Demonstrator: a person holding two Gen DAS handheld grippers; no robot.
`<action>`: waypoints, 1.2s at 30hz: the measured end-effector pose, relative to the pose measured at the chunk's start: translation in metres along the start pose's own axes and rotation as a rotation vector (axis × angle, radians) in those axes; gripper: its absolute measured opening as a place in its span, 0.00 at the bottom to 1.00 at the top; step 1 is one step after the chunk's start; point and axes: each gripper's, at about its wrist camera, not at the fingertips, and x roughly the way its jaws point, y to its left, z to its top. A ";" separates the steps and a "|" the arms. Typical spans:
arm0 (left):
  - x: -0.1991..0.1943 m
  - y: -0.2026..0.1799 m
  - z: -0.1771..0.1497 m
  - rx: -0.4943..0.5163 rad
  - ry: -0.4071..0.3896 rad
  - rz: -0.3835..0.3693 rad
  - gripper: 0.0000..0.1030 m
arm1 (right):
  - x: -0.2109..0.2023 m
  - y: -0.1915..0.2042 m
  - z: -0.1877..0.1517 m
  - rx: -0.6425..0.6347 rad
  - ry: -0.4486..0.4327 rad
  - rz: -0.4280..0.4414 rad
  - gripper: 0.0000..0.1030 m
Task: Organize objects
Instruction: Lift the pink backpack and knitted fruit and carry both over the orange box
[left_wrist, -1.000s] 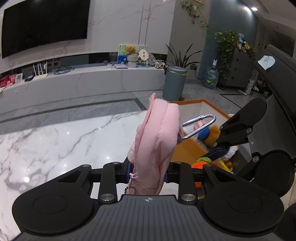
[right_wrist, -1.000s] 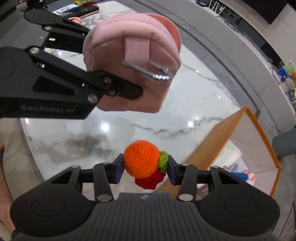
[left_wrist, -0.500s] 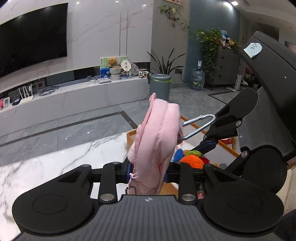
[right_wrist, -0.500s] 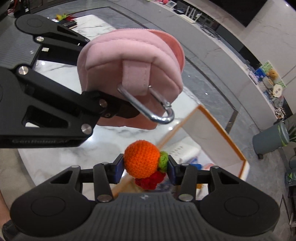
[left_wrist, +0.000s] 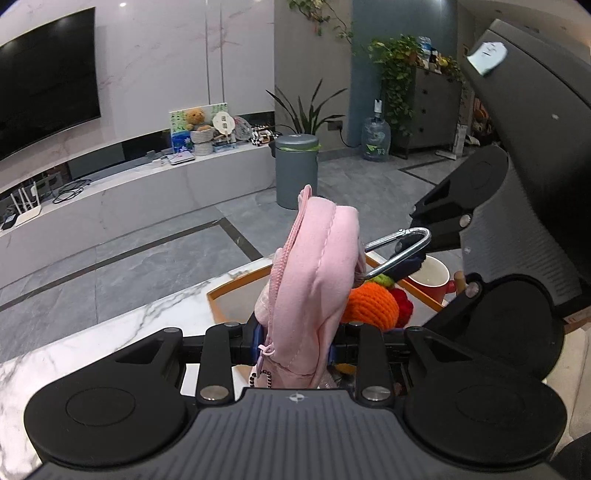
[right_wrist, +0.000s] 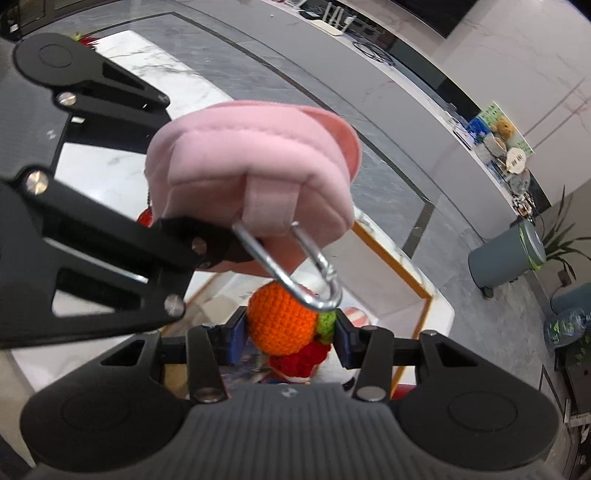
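My left gripper (left_wrist: 295, 341) is shut on a pink zip pouch (left_wrist: 314, 288) with a silver carabiner (left_wrist: 402, 251) on its end loop. The pouch also shows in the right wrist view (right_wrist: 251, 177), held above the box. My right gripper (right_wrist: 290, 334) is shut on an orange crocheted fruit (right_wrist: 282, 319) with green and red parts. The fruit also shows in the left wrist view (left_wrist: 373, 304), just right of the pouch. Both are over an orange-rimmed open box (right_wrist: 413, 277) on the white marble table (left_wrist: 110, 332). The box contents are mostly hidden.
A red mug (left_wrist: 432, 278) stands by the box's right side. Beyond the table edge are a grey floor, a grey bin (left_wrist: 297, 170), a low white TV bench (left_wrist: 129, 192) and plants. Small red items (right_wrist: 86, 38) lie at the table's far end.
Both grippers have moved together toward and over the orange box, each still holding its object. The fruit now sits closer under the pouch's carabiner.
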 end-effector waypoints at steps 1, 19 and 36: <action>0.003 -0.002 0.001 0.005 0.004 0.001 0.33 | 0.003 -0.003 -0.001 0.009 -0.001 -0.004 0.47; 0.057 -0.016 0.003 0.082 0.126 0.023 0.33 | 0.063 -0.039 -0.014 0.105 0.012 -0.020 0.47; 0.105 -0.024 0.011 0.146 0.239 0.096 0.35 | 0.100 -0.049 -0.026 0.069 -0.078 -0.100 0.47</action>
